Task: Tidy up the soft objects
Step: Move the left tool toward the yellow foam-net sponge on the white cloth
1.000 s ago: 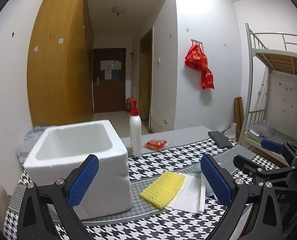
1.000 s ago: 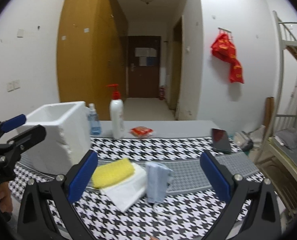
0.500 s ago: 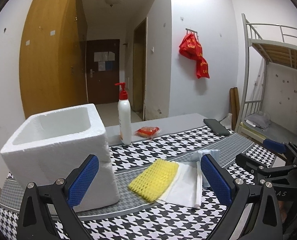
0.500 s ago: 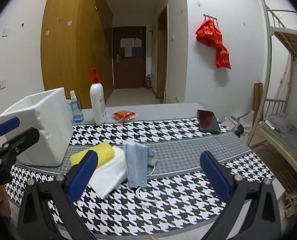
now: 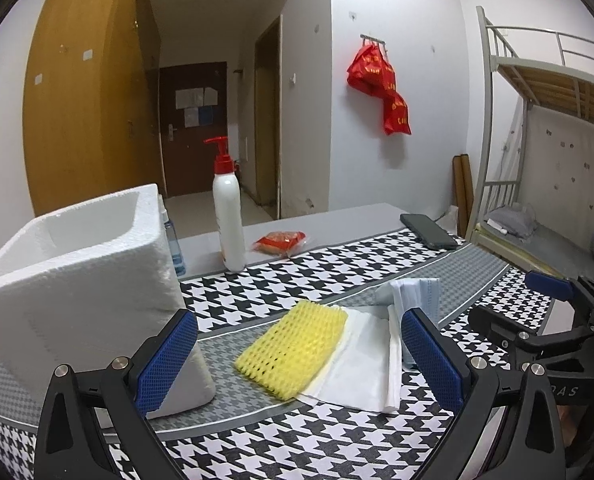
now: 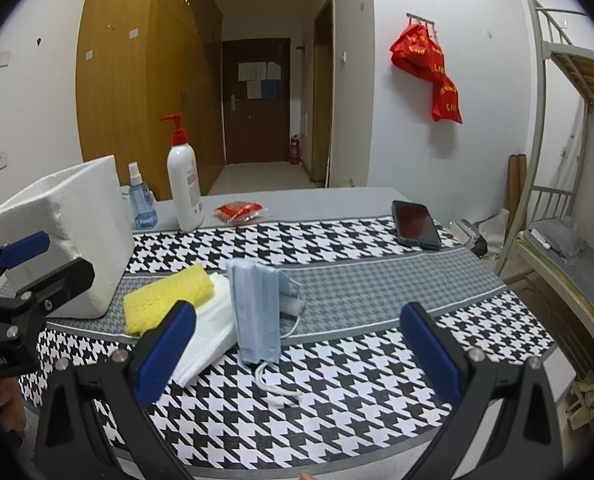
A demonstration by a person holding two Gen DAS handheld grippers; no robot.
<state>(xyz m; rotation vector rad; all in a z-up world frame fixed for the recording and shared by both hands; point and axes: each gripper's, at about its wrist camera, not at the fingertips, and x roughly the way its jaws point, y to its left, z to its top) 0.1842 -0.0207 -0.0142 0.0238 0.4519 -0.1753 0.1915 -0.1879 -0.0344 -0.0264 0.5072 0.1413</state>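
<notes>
Left hand-held gripper (image 5: 297, 360): hovering above the near edge of the table, its blue-padded jaws standing wide apart and holding nothing.
Right hand-held gripper (image 6: 297, 356): also hovering over the near edge, jaws spread wide and gripping nothing.
Yellow foam mesh sleeve (image 5: 293, 352): lying flat near the middle of the table (image 6: 377, 280), resting partly on the white folded cloth.
White folded cloth (image 5: 361, 372): lying flat under the sleeve's right side, touching the mask.
Pale blue pleated face mask (image 6: 257, 312): lying just right of the cloth, its white ear loop trailing toward the near edge.
White foam box (image 5: 81, 284): sitting open-topped by the left edge, just left of the sleeve.
White pump bottle with red top (image 6: 183, 184): standing upright toward the far edge, a small blue spray bottle (image 6: 139, 204) beside it.
Black phone (image 6: 415, 224): lying near the far right corner.
</notes>
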